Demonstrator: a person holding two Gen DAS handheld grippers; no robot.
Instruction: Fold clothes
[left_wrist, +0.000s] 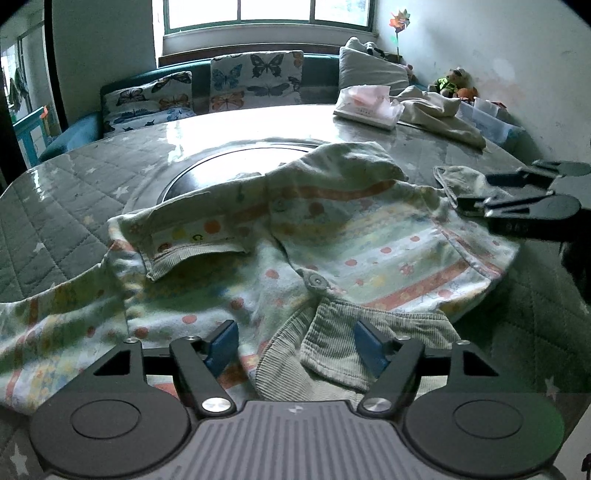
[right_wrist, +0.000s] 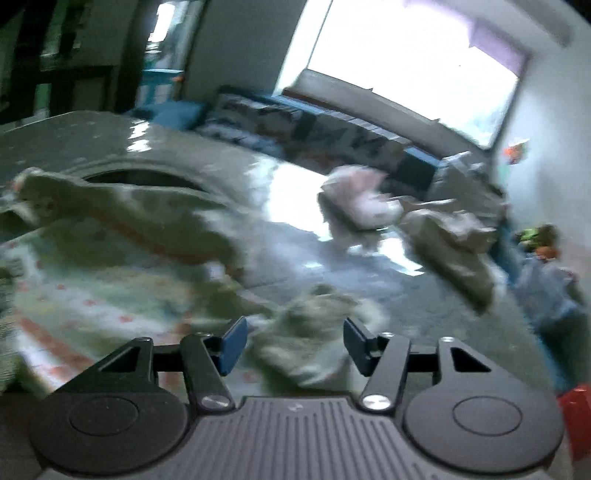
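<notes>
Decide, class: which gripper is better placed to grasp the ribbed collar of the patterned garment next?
Probably the left gripper: its open jaws straddle the ribbed collar of the patterned garment. The right gripper, also open, hovers over a sleeve cuff farther away.

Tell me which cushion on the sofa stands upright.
The middle butterfly cushion, propped against the sofa back under the window. The left butterfly cushion slumps low, and the plain grey one leans at the right end.

Soft printed cotton garment (left_wrist: 332, 240) with ribbed cuffs lies on glossy quilted table cover (left_wrist: 66, 206).
</notes>
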